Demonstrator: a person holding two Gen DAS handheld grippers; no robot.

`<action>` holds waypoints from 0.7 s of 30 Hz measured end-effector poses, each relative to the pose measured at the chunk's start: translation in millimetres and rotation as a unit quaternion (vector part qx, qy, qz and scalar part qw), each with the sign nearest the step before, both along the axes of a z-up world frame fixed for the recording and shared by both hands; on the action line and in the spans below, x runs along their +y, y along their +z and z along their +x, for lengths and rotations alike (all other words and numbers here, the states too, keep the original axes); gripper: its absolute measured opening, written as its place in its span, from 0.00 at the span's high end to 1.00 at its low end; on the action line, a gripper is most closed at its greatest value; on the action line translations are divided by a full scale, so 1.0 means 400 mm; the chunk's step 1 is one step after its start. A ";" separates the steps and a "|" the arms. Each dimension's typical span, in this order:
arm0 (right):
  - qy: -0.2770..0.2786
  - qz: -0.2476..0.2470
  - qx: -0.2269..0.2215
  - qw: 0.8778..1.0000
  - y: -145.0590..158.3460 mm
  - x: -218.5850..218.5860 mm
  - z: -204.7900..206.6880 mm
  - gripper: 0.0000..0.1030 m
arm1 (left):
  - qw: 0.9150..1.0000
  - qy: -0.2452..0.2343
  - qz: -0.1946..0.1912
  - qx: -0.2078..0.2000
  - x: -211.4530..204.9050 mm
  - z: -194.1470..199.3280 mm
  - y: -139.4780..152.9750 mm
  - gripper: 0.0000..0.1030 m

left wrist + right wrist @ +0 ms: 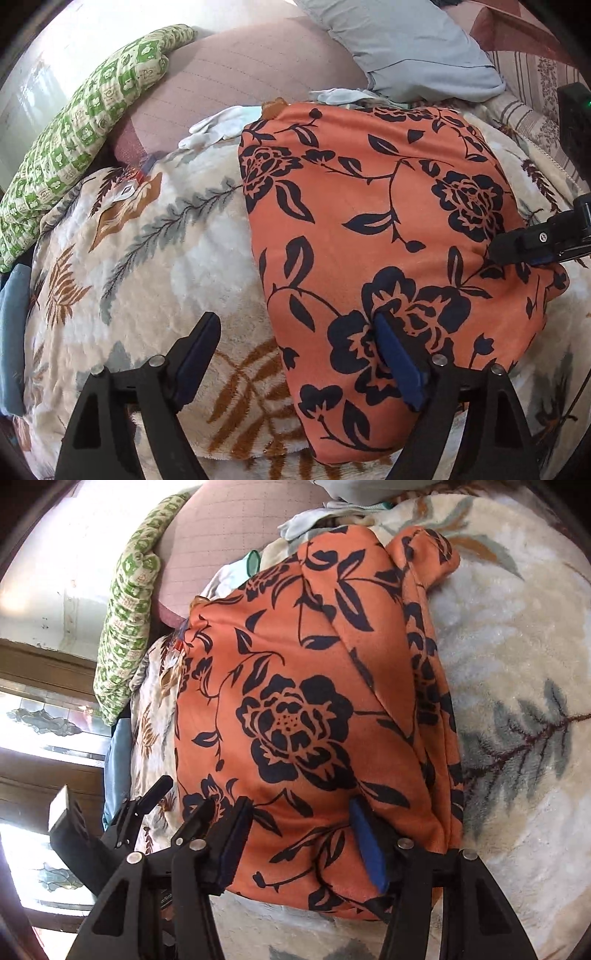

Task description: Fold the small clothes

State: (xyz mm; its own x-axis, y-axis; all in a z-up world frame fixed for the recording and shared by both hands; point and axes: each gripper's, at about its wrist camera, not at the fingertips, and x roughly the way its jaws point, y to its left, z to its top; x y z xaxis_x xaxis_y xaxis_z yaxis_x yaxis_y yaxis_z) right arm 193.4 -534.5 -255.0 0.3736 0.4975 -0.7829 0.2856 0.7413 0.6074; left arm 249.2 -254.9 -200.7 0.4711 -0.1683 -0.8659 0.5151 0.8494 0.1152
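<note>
orange floral garment (388, 221), folded, smooth

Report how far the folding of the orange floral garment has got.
Done: the orange garment with black flowers lies doubled on the cream leaf-print blanket, layered edges along one side. In hand: nothing gripped; the left gripper stands open at its edge, the right gripper open over it. Left: probably another fold; the pale clothes behind wait.

Your left gripper (295, 332) points steeply downward with its jaws spread wide and nothing pinched between them. Your right gripper (299, 812) also tilts downward, jaws about half apart, gripping nothing. The two tools sit close together, side by side.
</note>
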 end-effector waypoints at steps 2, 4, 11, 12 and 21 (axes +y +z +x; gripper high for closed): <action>0.000 0.002 0.000 1.000 -0.005 0.007 -0.001 0.43 | 1.000 0.002 0.000 -0.001 -0.001 0.000 -0.002 0.15; -0.001 0.003 0.000 1.000 -0.004 0.016 0.005 0.43 | 1.000 0.006 0.001 -0.002 -0.003 0.003 -0.005 0.14; -0.002 0.007 -0.003 1.000 -0.005 0.031 0.015 0.43 | 0.999 0.031 0.009 -0.003 0.002 0.012 -0.015 0.01; -0.002 0.006 -0.003 1.000 -0.005 0.031 0.016 0.43 | 0.999 0.038 0.003 0.005 0.007 0.017 -0.018 0.00; -0.006 0.024 -0.003 1.000 0.029 0.031 0.004 0.41 | 0.998 0.028 0.003 0.059 0.021 0.046 0.029 0.00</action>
State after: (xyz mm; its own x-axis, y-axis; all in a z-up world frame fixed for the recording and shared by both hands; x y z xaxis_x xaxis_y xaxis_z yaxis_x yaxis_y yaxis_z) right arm 195.2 -522.1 -243.3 0.3852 0.5304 -0.7552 0.2902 0.7072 0.6447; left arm 267.8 -246.5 -188.9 0.3739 -0.1383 -0.9171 0.4763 0.8771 0.0619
